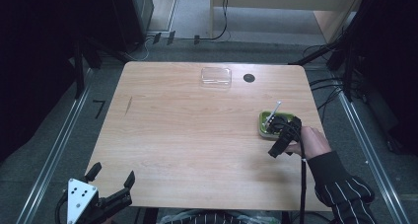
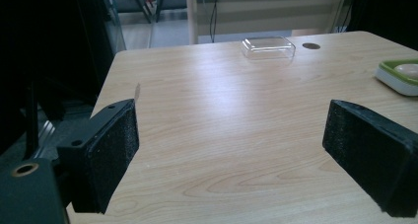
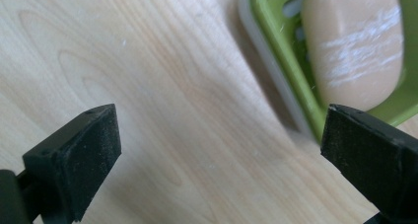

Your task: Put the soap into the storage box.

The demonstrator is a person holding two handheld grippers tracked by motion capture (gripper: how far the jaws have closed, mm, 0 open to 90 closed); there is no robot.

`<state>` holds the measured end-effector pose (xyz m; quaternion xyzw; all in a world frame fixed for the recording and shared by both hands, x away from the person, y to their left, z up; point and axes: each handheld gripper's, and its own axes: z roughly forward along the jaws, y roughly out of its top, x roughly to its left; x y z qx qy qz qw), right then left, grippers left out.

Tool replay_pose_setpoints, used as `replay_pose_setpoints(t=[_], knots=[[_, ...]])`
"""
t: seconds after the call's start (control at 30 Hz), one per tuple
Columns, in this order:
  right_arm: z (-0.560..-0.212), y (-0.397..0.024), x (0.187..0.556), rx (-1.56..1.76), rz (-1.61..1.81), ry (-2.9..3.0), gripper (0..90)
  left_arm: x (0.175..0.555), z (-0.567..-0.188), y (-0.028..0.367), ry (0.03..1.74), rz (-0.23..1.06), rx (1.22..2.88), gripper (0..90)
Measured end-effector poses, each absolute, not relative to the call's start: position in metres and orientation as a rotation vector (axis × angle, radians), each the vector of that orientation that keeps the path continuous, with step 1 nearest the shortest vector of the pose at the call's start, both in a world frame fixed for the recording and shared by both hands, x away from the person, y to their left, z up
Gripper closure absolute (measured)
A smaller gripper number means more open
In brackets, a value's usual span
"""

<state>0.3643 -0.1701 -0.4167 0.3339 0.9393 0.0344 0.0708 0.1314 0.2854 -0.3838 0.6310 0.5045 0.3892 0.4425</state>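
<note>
On the tabletop (image 1: 197, 130) sit one green soap dish (image 3: 276, 61) at the right edge, holding one peach soap bar (image 3: 352, 46), and one clear lid (image 1: 216, 77) at the far side. The right hand-held gripper (image 3: 217, 145) hovers over the dish, jaws spread wide and empty. The left hand-held gripper (image 2: 231, 150) waits at the near left corner, likewise agape.

High view: above the near edge, facing forward-down.
Left claw view: low, facing the soap dish (image 2: 400, 77).
Right claw view: close over that dish.

No readable text or labels
</note>
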Motion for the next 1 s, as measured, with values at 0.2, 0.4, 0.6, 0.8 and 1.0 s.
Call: replay_pose_setpoints(t=[0.2, 0.4, 0.6, 0.8, 1.0], knots=[[-0.422, -0.177, 0.355, 1.042, 0.134, 2.826, 2.7, 0.135, -0.384, 0.283, 1.242, 0.956, 1.572, 7.2], [-0.432, -0.183, 0.341, 1.075, 0.102, 2.835, 2.7, 0.139, -0.384, 0.281, 1.227, 0.945, 1.581, 7.2], [-0.438, -0.191, 0.329, 1.097, 0.091, 2.835, 2.7, 0.144, -0.384, 0.279, 1.212, 0.937, 1.589, 7.2], [-0.444, -0.201, 0.318, 1.134, 0.078, 2.826, 2.9, 0.147, -0.384, 0.277, 1.201, 0.926, 1.596, 7.2], [-0.451, -0.209, 0.308, 1.158, 0.051, 2.827, 3.0, 0.150, -0.384, 0.275, 1.189, 0.922, 1.603, 7.2]])
